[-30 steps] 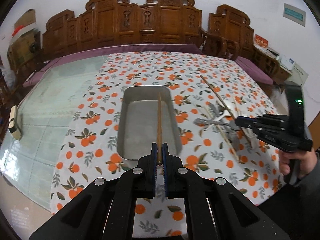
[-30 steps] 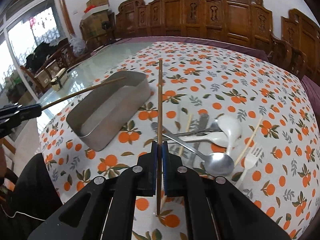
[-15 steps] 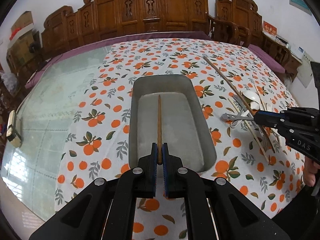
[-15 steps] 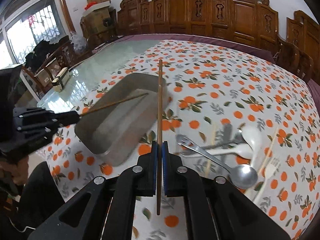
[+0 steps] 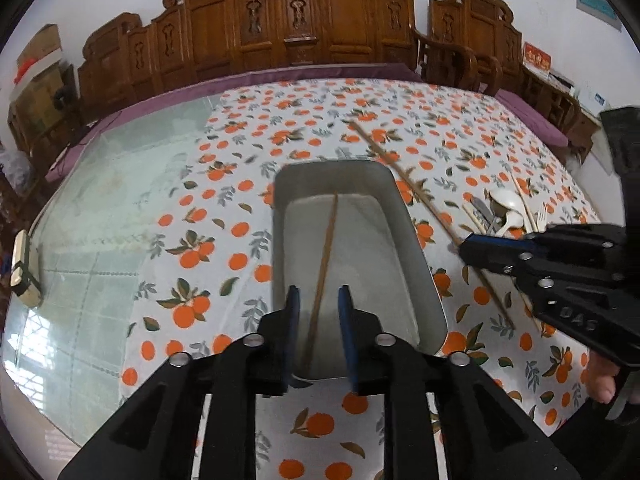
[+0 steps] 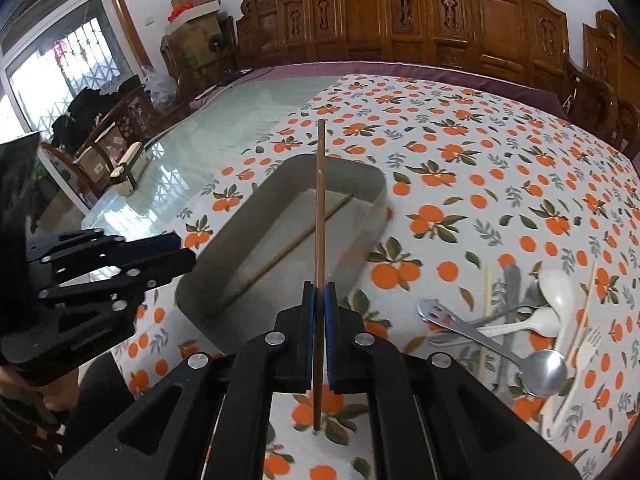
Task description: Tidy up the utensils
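Note:
A grey metal tray (image 5: 416,264) (image 6: 224,248) sits on the orange-print tablecloth. One brown chopstick (image 5: 325,264) (image 6: 288,250) lies loose on the tray's floor. My left gripper (image 5: 318,300) (image 6: 176,248) hangs over the tray's near end, its jaws opening, and the pads do not press on the chopstick. My right gripper (image 6: 319,296) (image 5: 466,246) is shut on a second brown chopstick (image 6: 320,208) (image 5: 404,178), held over the tray's right side. A pile of spoons, forks and pale chopsticks (image 6: 532,320) (image 5: 504,212) lies right of the tray.
Bare glass tabletop (image 5: 104,216) spreads left of the cloth, with a small cream box (image 5: 24,268) near its edge. Carved wooden chairs (image 5: 304,24) line the far side. A person's hand (image 5: 600,380) holds the right gripper's handle.
My left gripper's jaws have parted and the chopstick dropped from them onto the tray floor. My right gripper has carried its chopstick leftward to above the tray.

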